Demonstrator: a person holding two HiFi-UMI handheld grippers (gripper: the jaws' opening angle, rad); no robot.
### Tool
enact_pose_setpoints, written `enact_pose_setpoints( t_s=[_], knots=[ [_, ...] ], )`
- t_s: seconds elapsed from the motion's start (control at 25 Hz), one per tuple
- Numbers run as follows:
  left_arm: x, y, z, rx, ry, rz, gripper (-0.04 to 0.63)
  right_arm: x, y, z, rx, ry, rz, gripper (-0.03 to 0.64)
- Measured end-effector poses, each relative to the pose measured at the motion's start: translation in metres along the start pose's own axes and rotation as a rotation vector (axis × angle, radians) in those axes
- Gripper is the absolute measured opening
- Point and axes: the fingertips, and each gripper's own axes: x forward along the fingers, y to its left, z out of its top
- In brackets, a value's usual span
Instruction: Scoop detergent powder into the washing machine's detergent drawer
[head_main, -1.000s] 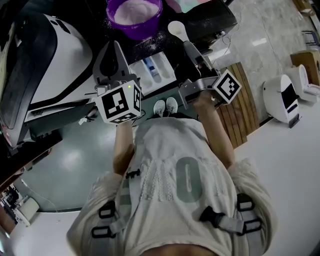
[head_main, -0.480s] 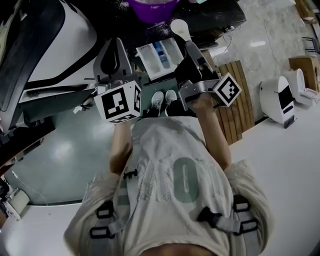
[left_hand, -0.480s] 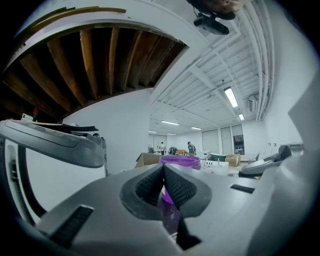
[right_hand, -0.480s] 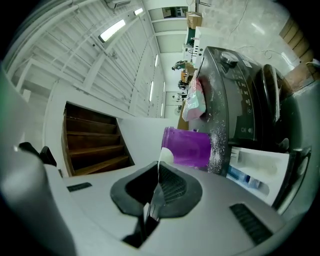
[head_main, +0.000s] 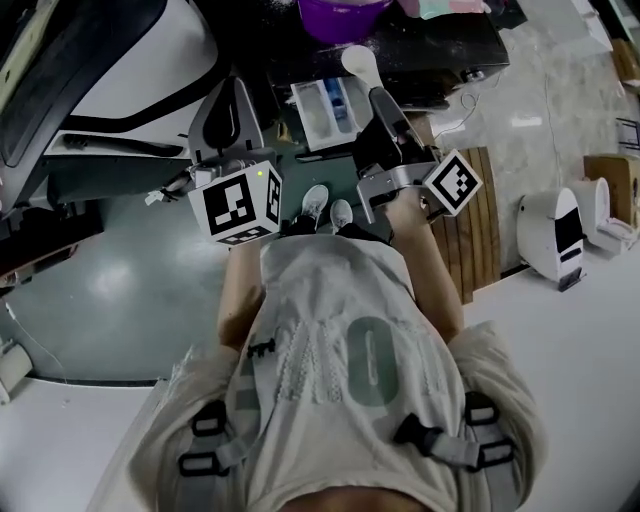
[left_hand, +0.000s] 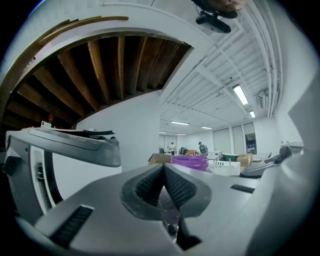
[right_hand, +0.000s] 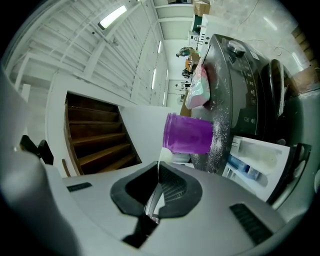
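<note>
left gripper: jaws clenched, ribbed pads met along one seam in the left gripper view, nothing between them. Was held left of the drawer in the head view, pointing up past it.
right gripper: clamped on the thin white handle of the spoon; the handle ran up from between the pads.
spoon: bowl stood ahead of the right gripper's tips, just right of the drawer's far end, below the tub in the head view. Bowl read white; couldn't tell whether it carried powder.
detergent drawer: pulled out of the machine front, open, white compartments showing, blue insert in one of them. In the right gripper view it sat at lower right, apart from the spoon.
purple tub: stood on the machine's top, above the drawer in the head view; also seen right gripper view and left gripper view.
washing machine: dark top and panel, white powder scattered on top beside the tub.
bag: pink and teal, on the machine top behind the tub.
person: shoes on the green floor between the two grippers.
</note>
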Motion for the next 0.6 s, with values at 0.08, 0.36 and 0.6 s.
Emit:
enact_pose_setpoints(
  t_s=[0.08,0.36,0.6],
  knots=[
    [-0.008,0.0,-0.001,0.0,0.005,0.026,0.02,-0.001,0.0,-0.002,0.01,0.02,0.008,0.009],
    [-0.027,0.001,-0.004,-0.008,0.024,0.099,0.02,-0.007,-0.001,-0.014,0.044,0.083,0.019,0.009],
    [-0.033,-0.002,-0.002,-0.005,0.02,0.114,0.02,-0.01,-0.003,-0.016,0.037,0.111,0.01,0.009]
  ],
)
